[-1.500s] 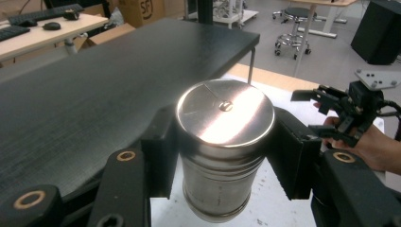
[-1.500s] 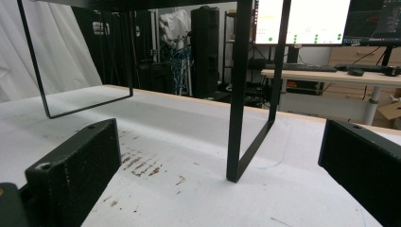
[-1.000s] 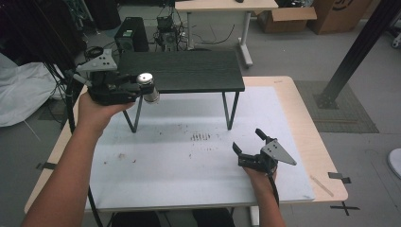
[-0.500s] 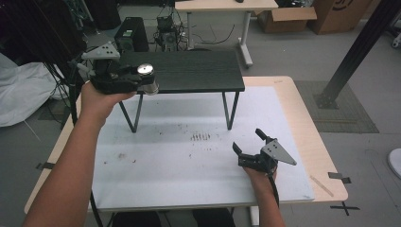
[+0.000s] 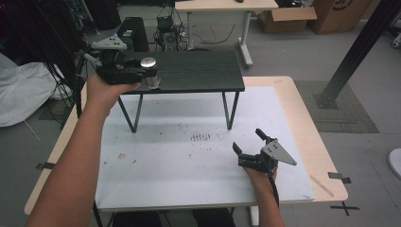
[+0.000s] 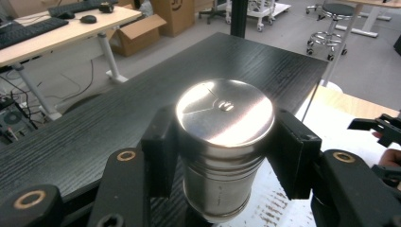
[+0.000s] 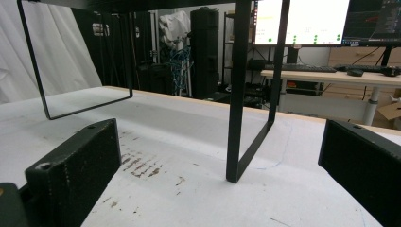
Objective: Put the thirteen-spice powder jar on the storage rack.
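High view shows the left gripper (image 5: 142,72), clenched on the steel canister (image 5: 150,72), now raised to the black shelf (image 5: 198,71), likely for placing.

Shiny steel canister (image 6: 222,142), flat round lid, upright, clamped between left gripper (image 6: 222,156) jaws, at black shelf's (image 5: 198,71) front edge

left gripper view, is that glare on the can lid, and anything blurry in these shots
Yes: in the left gripper view the can lid is washed out by a bright reflection, while the black shelf stays matte. In the right gripper view the near tongs are soft and the monitors blown out. In the high view the picture is dim, with faint shadow under the shelf.
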Motion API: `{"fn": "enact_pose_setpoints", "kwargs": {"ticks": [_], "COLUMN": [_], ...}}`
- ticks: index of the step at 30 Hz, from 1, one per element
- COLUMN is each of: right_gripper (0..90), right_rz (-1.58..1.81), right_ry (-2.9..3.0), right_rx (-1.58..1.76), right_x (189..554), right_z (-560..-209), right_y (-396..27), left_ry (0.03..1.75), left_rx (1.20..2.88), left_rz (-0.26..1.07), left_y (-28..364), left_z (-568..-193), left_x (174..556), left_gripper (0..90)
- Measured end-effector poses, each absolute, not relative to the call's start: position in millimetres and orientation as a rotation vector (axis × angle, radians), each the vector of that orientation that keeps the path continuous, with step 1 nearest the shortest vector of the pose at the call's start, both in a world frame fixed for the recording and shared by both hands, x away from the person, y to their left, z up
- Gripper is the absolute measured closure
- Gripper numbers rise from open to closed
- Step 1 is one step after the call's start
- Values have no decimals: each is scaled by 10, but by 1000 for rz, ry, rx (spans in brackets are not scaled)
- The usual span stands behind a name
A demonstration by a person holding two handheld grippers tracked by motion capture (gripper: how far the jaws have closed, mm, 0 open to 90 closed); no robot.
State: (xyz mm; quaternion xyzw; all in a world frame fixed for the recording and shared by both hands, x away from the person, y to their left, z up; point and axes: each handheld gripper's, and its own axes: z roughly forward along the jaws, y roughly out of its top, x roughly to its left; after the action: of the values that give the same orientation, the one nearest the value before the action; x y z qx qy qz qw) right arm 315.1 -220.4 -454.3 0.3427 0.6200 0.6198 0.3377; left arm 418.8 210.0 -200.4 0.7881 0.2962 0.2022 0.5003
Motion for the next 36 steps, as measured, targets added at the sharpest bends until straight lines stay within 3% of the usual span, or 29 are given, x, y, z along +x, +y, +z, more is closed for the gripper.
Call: {"fn": "enact_pose_setpoints", "kwargs": {"ticks": [32, 36], "right_gripper": [0, 0], "right_rz": [1619, 1618], "right_ry": [1613, 1614], "right_rx": [898, 897], "right_x": [3152, 3152], "right_z": [-4544, -4544], "right_y": [-2207, -2207], "left_ry": [809, 815], "left_rx": [1886, 1841], "left_rz": [485, 494], "left_y": [2052, 2086], "left_z": [-2158, -2162], "left_x": [4423, 4405], "left_gripper": [487, 416]}}
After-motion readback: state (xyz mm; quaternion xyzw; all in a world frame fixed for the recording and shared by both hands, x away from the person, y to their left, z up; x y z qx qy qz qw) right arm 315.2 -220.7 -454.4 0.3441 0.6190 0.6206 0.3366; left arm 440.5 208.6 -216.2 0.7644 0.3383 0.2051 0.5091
